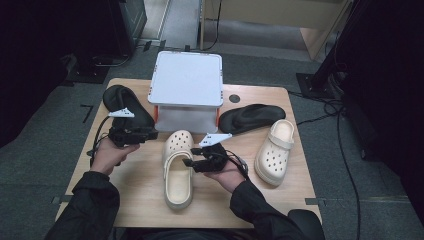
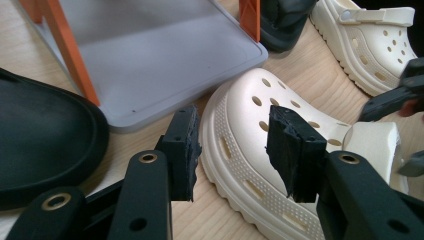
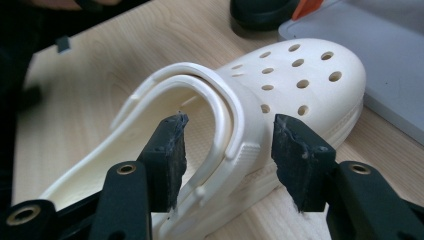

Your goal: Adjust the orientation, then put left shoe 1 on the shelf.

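Wooden table [image 1: 150, 200], cream clog [image 1: 178, 167] centre. Left gripper [image 2: 232, 150], right gripper [image 3: 227, 160] both apart, empty. Risk: strap [image 3: 220, 107] probably snags right jaw, dragging clog.

Looks like a lab or office test room: grey carpet tiles [image 1: 40, 150] underfoot, loose black cables [image 1: 345, 150] trailing across them, dark equipment stands [image 1: 320, 75] at the edges, a pale wooden cabinet [image 1: 280, 15] behind, and one small wooden tabletop [image 1: 140, 200] set in the middle.
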### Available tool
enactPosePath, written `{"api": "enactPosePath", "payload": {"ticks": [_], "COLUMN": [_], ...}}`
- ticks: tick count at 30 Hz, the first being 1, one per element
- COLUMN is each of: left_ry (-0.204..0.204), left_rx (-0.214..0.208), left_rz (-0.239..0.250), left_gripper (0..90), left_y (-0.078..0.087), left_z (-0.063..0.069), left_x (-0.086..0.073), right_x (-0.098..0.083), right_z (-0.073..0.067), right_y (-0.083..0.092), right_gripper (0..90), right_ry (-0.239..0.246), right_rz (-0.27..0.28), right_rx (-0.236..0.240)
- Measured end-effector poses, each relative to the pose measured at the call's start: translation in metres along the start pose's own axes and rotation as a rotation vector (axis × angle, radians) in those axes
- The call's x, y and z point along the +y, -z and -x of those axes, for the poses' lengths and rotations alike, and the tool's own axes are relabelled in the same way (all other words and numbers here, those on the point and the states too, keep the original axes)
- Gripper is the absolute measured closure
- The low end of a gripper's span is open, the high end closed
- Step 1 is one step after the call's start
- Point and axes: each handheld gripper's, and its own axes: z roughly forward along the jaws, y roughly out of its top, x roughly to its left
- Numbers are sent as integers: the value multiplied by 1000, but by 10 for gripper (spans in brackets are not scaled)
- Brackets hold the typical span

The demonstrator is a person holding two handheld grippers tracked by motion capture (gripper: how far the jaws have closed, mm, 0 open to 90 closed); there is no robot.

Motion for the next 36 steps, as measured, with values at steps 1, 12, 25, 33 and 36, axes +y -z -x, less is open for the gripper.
{"api": "enactPosePath", "payload": {"ticks": [1,12,25,33,36], "left_ry": [-2,11,15,-30,-25], "left_rx": [8,34,54,76,84], "left_rz": [11,42,102,87,81], "left_gripper": [560,566,614,728,729], "left_y": [3,14,29,26,24], "left_z": [-1,-17,-29,-30,-35], "left_x": [2,22,34,49,54], "right_x": [0,3,7,19,26], "right_z": [0,0,6,10,13], "right_y": [-4,-21,-14,-12,-11], "right_gripper": [483,451,714,750,751], "right_ry": [0,11,14,30,28], "right_rz": [-12,-16,-16,-13,-8], "right_rx": [-2,-91,-194,-227,-244]}}
